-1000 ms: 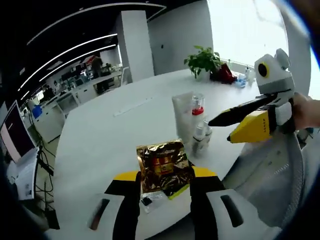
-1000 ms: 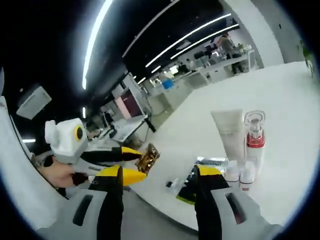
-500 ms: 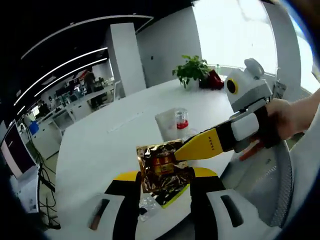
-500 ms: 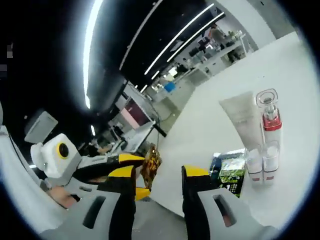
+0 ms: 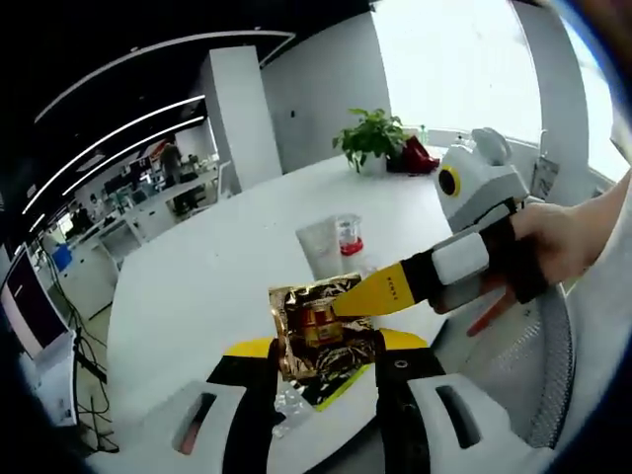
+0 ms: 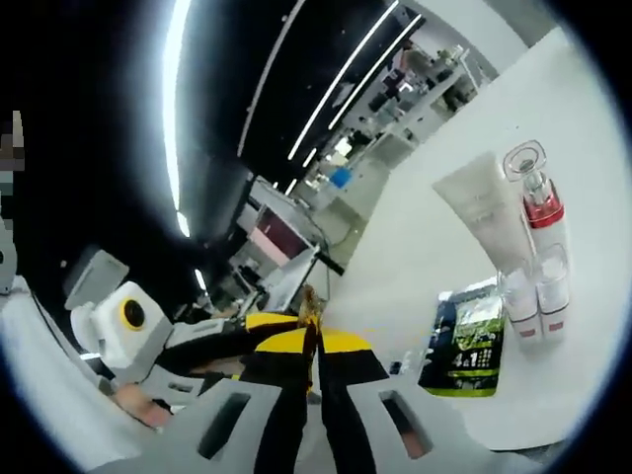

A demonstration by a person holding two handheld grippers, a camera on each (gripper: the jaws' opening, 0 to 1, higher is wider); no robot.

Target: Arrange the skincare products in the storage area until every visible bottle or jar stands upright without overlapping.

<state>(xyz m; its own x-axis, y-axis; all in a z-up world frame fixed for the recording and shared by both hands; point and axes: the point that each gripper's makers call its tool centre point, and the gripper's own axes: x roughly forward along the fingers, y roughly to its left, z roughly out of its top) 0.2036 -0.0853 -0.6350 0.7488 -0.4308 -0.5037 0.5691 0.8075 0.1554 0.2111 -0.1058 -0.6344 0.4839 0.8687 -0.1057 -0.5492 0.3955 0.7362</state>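
While both your claws meet on one item, step in hand reads as a handover or a two-claw re-grip, not yet a placement.

Item 1 — gold foil sachet (image 5: 321, 331). Loc: left gripper view, low centre, held above the near edge of the white table (image 5: 197, 286). Crinkled, red label panel facing cam.

Item 2 — left gripper (image 5: 324, 380). Jaws narrow, clamped on lower part of sachet, one jaw each side.

Item 3 — right gripper (image 5: 341, 306). Enters from the right of the left gripper view, your hand (image 5: 548, 252) behind it. Yellow tip lies on the sachet's upper right edge. In the right gripper view its jaws are drawn nearly together w/ a thin gold edge (image 6: 310, 301) showing just above the tips; looks pinched on it, contact itself too small to confirm.

Item 4 — products on table, right gripper view: white tube (image 6: 484, 212), clear pump bottle w/ red band (image 6: 538, 197), two small white bottles (image 6: 538, 301), all upright, close-packed. Green-black pack (image 6: 472, 341) lies flat just left of the small bottles.

Next, my judgement: one claw must let go before sachet can travel; ease the left open only once the right has a firm pinch, else foil may slip or tear. Then set it by the group w/o overlapping the flat pack.
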